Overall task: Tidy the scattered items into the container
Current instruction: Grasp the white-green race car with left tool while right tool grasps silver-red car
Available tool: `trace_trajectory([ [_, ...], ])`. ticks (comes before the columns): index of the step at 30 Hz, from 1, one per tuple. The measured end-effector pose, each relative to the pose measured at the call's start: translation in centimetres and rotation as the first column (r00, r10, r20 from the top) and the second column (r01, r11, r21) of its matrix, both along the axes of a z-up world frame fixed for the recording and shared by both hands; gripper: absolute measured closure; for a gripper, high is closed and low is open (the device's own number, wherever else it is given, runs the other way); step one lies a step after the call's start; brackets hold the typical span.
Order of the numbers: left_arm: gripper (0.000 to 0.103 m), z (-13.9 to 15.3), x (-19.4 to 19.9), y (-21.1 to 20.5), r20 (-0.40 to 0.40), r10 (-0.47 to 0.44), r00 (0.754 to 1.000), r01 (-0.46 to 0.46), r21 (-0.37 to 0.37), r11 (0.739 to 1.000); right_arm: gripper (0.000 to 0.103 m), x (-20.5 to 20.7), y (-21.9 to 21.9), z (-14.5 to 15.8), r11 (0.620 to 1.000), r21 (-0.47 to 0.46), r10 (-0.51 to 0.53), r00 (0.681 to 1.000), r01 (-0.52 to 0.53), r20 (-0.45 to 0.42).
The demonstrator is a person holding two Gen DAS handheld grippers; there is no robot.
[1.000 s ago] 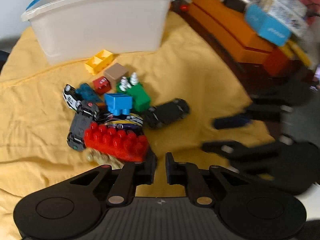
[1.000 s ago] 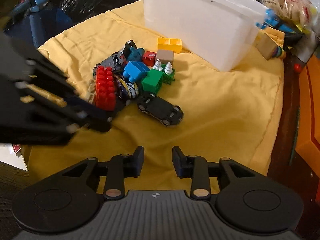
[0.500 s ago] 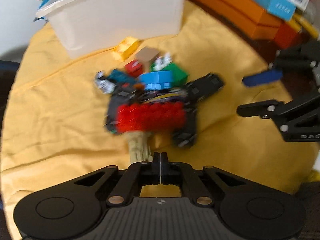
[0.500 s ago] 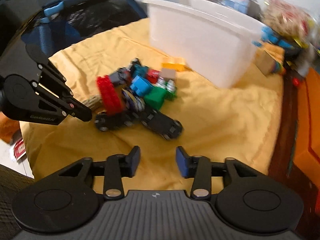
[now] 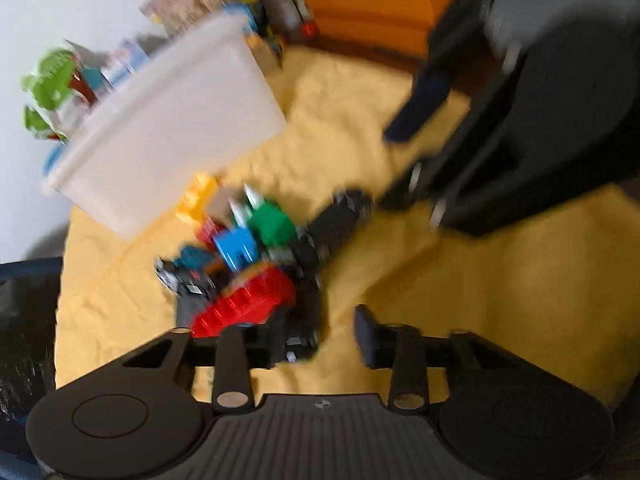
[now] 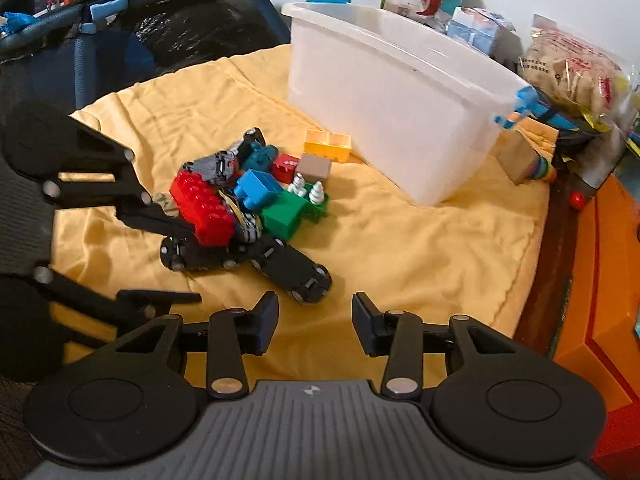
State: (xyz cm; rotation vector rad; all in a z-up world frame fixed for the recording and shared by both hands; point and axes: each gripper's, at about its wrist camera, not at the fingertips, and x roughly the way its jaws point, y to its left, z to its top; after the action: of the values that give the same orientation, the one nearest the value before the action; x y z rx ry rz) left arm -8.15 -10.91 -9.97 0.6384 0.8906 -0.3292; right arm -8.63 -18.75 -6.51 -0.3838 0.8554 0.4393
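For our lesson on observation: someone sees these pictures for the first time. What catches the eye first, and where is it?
First, the bright toy heap in the middle of the yellow cloth: a red brick, blue and green blocks, black cars. Behind it stands the big white tub, near the cloth's far edge. The left gripper reaches in beside the red brick, jaws opening.

The left wrist view is smeared; the toy pile point(image 5: 256, 264) blurs together. The left gripper point(image 6: 188, 264) hides the red brick's point(image 6: 202, 208) near end
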Motion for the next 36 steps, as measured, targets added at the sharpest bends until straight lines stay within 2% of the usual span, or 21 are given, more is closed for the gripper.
trace_trajectory([
  [1,0.07,-0.4,0.2,0.1,0.021,0.007,1.0,-0.007,0.025,1.0,0.059,-0.1,-0.2,-0.1,1.0,-0.003,-0.006,1.0,0.006,-0.002],
  [2,0.074,-0.6,0.4,0.3,0.032,0.018,0.999,-0.019,0.032,0.999,0.059,-0.2,-0.3,-0.1,1.0,-0.004,-0.011,1.0,0.011,-0.003],
  [3,0.078,-0.5,0.9,0.8,0.028,0.038,0.999,-0.039,0.009,0.999,0.059,-0.2,-0.4,-0.2,1.0,-0.004,-0.013,1.0,0.013,-0.006],
  [6,0.085,0.7,2.3,3.1,-0.09,0.09,0.992,-0.104,-0.169,0.98,0.059,-0.3,-0.4,-0.5,1.0,-0.004,0.0,1.0,-0.001,-0.013],
  [8,0.085,1.6,2.9,5.7,-0.231,0.12,0.966,-0.193,-0.329,0.925,0.059,-0.4,-0.2,-0.4,0.999,0.008,0.041,0.999,-0.041,0.001],
  [10,0.085,1.6,2.9,8.5,-0.383,0.125,0.915,-0.308,-0.464,0.831,0.059,-0.4,0.3,-0.4,0.995,0.007,0.101,0.995,-0.101,0.024],
  [12,0.085,1.5,2.0,10.1,-0.45,0.126,0.884,-0.373,-0.515,0.772,0.059,-0.2,0.9,-0.7,0.986,-0.009,0.166,0.986,-0.165,0.037],
  [14,0.085,1.3,1.5,10.9,-0.493,0.131,0.86,-0.418,-0.534,0.735,0.059,0.1,1.8,-1.2,0.974,-0.045,0.223,0.974,-0.221,0.048],
  [15,0.084,1.1,1.4,10.8,-0.492,0.149,0.858,-0.426,-0.518,0.742,0.059,0.3,2.4,-1.5,0.965,-0.075,0.255,0.965,-0.251,0.057],
  [16,0.081,0.9,1.4,10.5,-0.474,0.179,0.862,-0.424,-0.48,0.768,0.059,0.5,2.9,-1.8,0.954,-0.112,0.285,0.956,-0.276,0.067],
  [17,0.066,0.9,1.3,10.2,-0.451,0.209,0.868,-0.419,-0.437,0.796,0.06,0.8,3.4,-2.1,0.942,-0.154,0.311,0.947,-0.297,0.075],
  [18,0.062,1.1,1.5,9.8,-0.431,0.226,0.874,-0.413,-0.411,0.813,0.061,1.0,3.9,-2.6,0.928,-0.194,0.338,0.938,-0.318,0.076],
  [21,0.06,2.7,0.8,9.5,-0.342,0.232,0.911,-0.357,-0.368,0.858,0.068,2.0,5.0,-3.7,0.899,-0.249,0.384,0.921,-0.359,0.058],
  [23,0.06,3.6,0.4,9.8,-0.304,0.255,0.918,-0.357,-0.352,0.866,0.078,3.0,5.1,-3.7,0.91,-0.243,0.356,0.934,-0.336,0.04],
  [26,0.059,4.6,-0.1,9.9,-0.261,0.254,0.931,-0.338,-0.355,0.872,0.081,4.6,4.1,-2.7,0.965,-0.111,0.234,0.971,-0.237,-0.037],
  [27,0.059,4.8,-0.4,9.6,-0.243,0.249,0.937,-0.323,-0.344,0.882,0.084,5.0,3.3,-2.0,0.982,-0.032,0.183,0.98,-0.186,-0.08],
  [29,0.059,4.9,-0.6,8.9,-0.205,0.237,0.95,-0.294,-0.314,0.903,0.084,5.3,1.6,-0.6,0.99,0.124,0.091,0.98,-0.069,-0.179],
  [31,0.059,4.5,-1.0,8.2,-0.189,0.223,0.956,-0.273,-0.3,0.914,0.084,5.2,-0.1,0.2,0.96,0.27,0.01,0.956,0.073,-0.294],
  [33,0.059,3.8,-0.9,7.7,-0.204,0.222,0.953,-0.277,-0.305,0.911,0.084,4.6,-1.5,-0.1,0.905,0.378,-0.031,0.917,0.194,-0.397],
  [34,0.059,3.5,-0.9,7.5,-0.209,0.223,0.952,-0.28,-0.304,0.911,0.084,4.4,-2.0,-0.7,0.878,0.41,-0.046,0.896,0.247,-0.442],
  [36,0.059,2.9,-0.8,7.2,-0.203,0.185,0.962,-0.238,-0.282,0.929,0.082,4.2,-2.8,-2.5,0.828,0.437,-0.083,0.848,0.352,-0.524],
])
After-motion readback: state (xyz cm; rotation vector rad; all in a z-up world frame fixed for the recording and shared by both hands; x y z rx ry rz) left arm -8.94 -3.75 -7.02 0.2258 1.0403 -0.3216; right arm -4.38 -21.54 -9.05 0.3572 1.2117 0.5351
